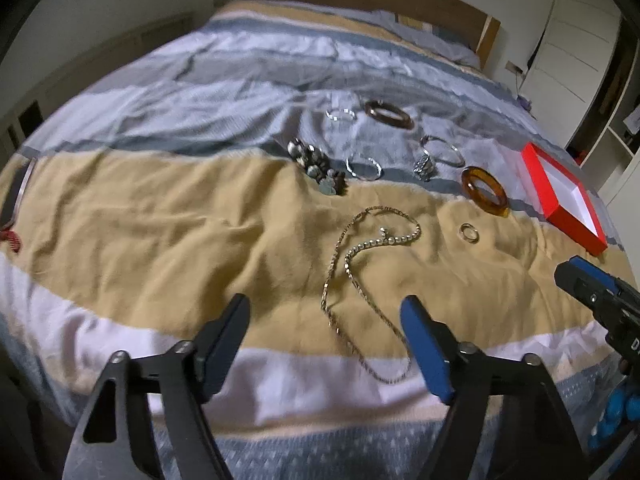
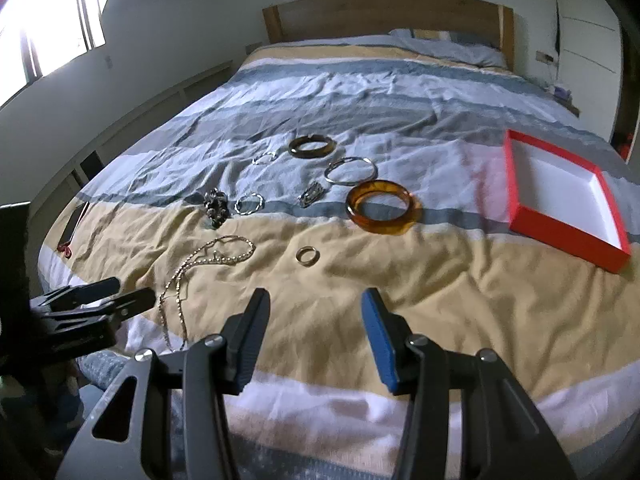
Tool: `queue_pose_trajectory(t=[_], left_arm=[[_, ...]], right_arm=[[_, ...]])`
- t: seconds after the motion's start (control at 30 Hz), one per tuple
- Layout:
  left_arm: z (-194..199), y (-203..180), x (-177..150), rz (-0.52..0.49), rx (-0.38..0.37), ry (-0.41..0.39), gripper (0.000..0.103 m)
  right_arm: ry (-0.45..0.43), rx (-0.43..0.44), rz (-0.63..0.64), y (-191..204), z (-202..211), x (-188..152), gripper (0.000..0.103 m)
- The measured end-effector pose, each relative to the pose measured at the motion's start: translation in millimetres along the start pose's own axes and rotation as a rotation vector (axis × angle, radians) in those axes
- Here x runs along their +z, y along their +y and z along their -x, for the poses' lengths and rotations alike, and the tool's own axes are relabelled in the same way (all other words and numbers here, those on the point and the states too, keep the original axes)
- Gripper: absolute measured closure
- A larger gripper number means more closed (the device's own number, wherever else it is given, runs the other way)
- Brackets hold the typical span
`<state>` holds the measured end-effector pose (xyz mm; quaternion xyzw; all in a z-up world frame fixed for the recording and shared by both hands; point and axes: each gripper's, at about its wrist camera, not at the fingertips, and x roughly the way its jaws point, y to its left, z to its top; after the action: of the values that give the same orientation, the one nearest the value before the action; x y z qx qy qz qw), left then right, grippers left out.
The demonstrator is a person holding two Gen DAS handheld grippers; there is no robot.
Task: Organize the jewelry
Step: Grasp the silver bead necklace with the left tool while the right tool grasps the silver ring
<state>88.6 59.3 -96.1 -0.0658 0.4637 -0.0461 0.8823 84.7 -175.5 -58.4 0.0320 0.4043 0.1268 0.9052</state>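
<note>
On the striped bedspread [image 2: 440, 292], the left gripper [image 1: 326, 312] hovers with its jaws wide and empty over the lower end of a gold chain necklace [image 1: 360, 264]. Beyond it lie a beaded bracelet [image 1: 320, 170], a twisted silver bangle [image 1: 364, 166] and a dark brown bangle [image 1: 388, 114]. The right gripper [image 2: 316, 300] is also spread wide, holding nothing, short of a small ring [image 2: 307, 256]. Farther right sit an amber bangle [image 2: 383, 207] and an open red box [image 2: 560, 200], its white inside bare.

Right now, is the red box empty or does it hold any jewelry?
Empty: the red box shows only its bare white floor, and the bangles, necklace and ring lie on the bedspread.
</note>
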Motion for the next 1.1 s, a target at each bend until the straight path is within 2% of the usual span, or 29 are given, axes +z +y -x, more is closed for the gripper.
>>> queue_pose_trajectory(t=[0.1, 0.2, 0.3, 0.33, 0.37, 0.47, 0.5, 0.57, 0.7, 0.83, 1.1], left_arm=[[-20.1, 1.2, 7.7, -0.001, -0.002, 0.031, 0.038], [-46.6, -0.7, 11.7, -0.018, -0.014, 0.09, 0.048], [-59.1, -2.7, 9.4, -0.049, 0.0, 0.101, 0.06], [-58.0, -1.9, 9.4, -0.053, 0.001, 0.091, 0.07], [-56.5, 0.6, 10.1, -0.047, -0.001, 0.085, 0.085], [-54.3, 11.4, 12.8, -0.015, -0.031, 0.084, 0.099], [-53.6, 14.6, 13.1, -0.011, -0.035, 0.082, 0.099], [-51.5, 16.6, 13.6, -0.008, -0.039, 0.078, 0.1], [-47.1, 17.1, 16.7, -0.004, -0.037, 0.061, 0.1], [-42.5, 18.5, 20.7, -0.007, -0.021, 0.05, 0.1], [-12.6, 15.8, 22.5, -0.018, 0.015, 0.012, 0.1]], right_arm=[[0.018, 0.014, -0.008, -4.0, -12.5, 4.5, 0.057], [0.039, 0.025, -0.005, -5.4, -27.6, 8.8, 0.057], [0.059, 0.044, -0.002, -3.4, -43.5, 14.5, 0.057], [0.065, 0.049, 0.003, -2.0, -47.8, 16.0, 0.057], [0.072, 0.054, 0.007, 0.0, -54.4, 18.0, 0.057], [0.095, 0.06, 0.008, 3.4, -74.4, 22.8, 0.057], [0.102, 0.06, 0.009, 4.3, -80.3, 23.9, 0.058], [0.122, 0.054, 0.016, 6.4, -93.7, 25.8, 0.064], [0.155, 0.03, 0.008, 3.7, -110.7, 26.5, 0.068], [0.174, 0.015, 0.014, 2.1, -116.5, 26.1, 0.084], [0.153, 0.049, 0.014, 5.0, -94.0, 23.2, 0.084]])
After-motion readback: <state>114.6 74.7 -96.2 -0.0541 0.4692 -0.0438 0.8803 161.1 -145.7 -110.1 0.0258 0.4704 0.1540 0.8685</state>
